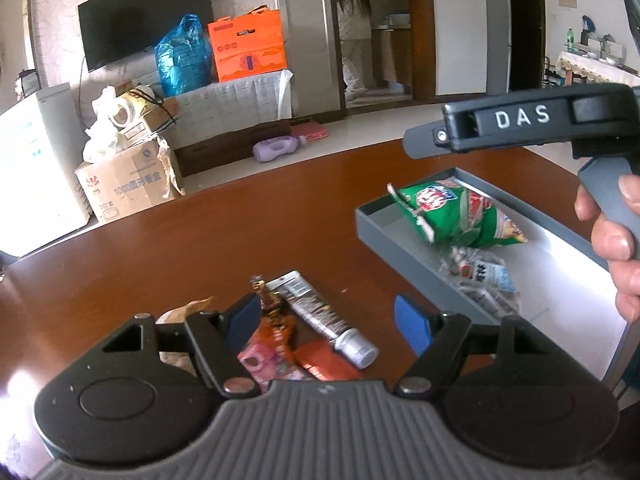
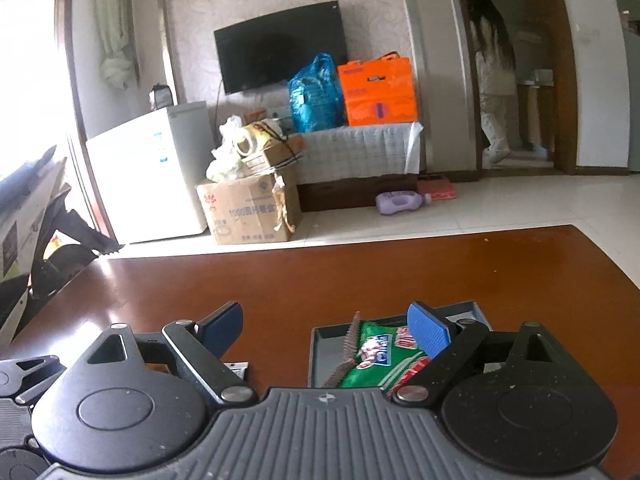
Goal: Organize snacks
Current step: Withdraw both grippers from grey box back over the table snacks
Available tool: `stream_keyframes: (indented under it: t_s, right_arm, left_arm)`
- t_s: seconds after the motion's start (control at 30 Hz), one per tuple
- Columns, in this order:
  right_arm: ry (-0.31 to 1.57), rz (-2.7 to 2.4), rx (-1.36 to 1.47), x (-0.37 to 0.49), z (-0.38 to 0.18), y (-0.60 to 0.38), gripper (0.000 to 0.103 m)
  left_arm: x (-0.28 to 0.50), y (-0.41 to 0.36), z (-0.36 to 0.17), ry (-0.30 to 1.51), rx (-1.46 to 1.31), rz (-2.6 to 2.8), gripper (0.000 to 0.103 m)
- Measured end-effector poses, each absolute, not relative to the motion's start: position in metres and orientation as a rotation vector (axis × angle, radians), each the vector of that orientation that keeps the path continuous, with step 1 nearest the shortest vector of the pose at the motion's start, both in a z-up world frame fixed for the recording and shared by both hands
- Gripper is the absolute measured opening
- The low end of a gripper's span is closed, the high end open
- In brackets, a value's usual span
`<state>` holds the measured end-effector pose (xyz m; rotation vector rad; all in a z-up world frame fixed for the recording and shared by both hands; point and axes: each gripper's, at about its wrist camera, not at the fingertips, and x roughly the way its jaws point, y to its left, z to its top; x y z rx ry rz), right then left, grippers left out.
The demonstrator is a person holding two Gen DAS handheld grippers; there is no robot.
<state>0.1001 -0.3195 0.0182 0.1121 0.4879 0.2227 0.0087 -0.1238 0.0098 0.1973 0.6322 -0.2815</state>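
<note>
My left gripper [image 1: 328, 324] is open and hangs over a small pile of snacks on the brown table [image 1: 160, 248]. In the pile are a silver tube-shaped packet [image 1: 320, 316], orange wrappers [image 1: 276, 332], a pink packet [image 1: 260, 360] and a red packet [image 1: 320, 364]. To the right stands a grey tray [image 1: 384, 236]. It holds a green chip bag [image 1: 456, 216] and a clear packet of small sweets [image 1: 480, 276]. My right gripper [image 2: 326, 326] is open just above the green bag [image 2: 384, 356], and its pads do not touch the bag. Its black body marked DAS [image 1: 520, 118] hovers over the tray, held by a hand [image 1: 616, 232].
The table's far edge [image 2: 320, 248] drops to a tiled floor. Beyond it are a cardboard box [image 2: 248, 216], a white fridge [image 2: 152, 176] and a purple bottle [image 2: 400, 202]. A person [image 2: 494, 80] stands in the far doorway. Bare wood lies left of the tray [image 2: 320, 344].
</note>
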Motion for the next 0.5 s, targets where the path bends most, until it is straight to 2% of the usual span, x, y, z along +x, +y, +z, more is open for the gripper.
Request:
stream_keyframes:
  t_s: [0.5]
  right_arm:
    - [0.554,0.322,-0.026,0.079,0.007,-0.272,0.088]
  left_arm:
    - [-0.005,-0.049,0.013,0.638,0.115,-0.125,0.074]
